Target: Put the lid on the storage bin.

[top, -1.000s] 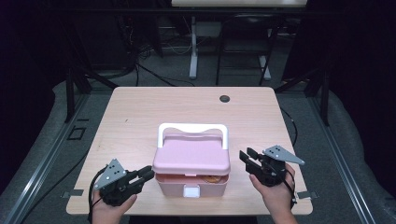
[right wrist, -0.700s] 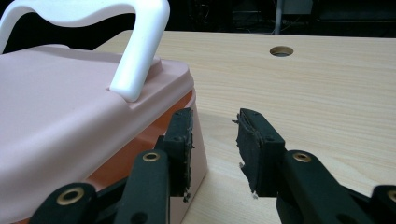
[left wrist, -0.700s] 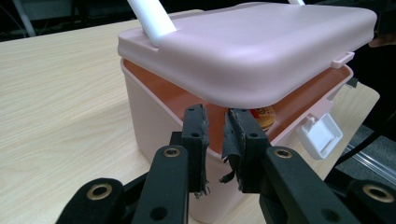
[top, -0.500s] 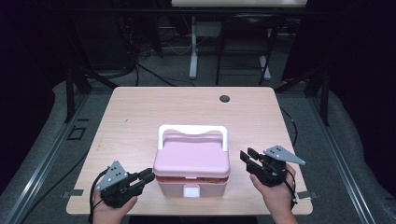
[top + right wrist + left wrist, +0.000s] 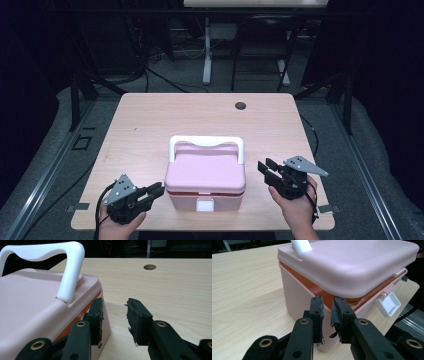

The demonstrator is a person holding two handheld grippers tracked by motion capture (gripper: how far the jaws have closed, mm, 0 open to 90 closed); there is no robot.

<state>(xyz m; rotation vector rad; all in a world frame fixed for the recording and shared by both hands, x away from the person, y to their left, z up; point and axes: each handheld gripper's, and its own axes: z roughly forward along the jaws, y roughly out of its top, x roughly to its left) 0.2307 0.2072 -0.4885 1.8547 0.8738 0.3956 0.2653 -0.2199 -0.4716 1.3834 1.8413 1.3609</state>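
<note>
Here a pink lunch box (image 5: 205, 179), smooth rigid plastic with rounded corners, sits at the tabletop's (image 5: 150, 125) near edge. Likely light but slippery; best held by its upright white handle (image 5: 207, 143). Left gripper (image 5: 150, 192) fingers nearly closed, empty; right gripper (image 5: 266, 167) fingers moderately apart, empty.

Pink box (image 5: 205, 179) blocks near-centre table (image 5: 150, 125); far half bare, open lanes either side.

box (image 5: 205, 176): smooth matt pink plastic | handle (image 5: 206, 142): glossy white plastic | table (image 5: 150, 120): matt pale wood-grain
</note>
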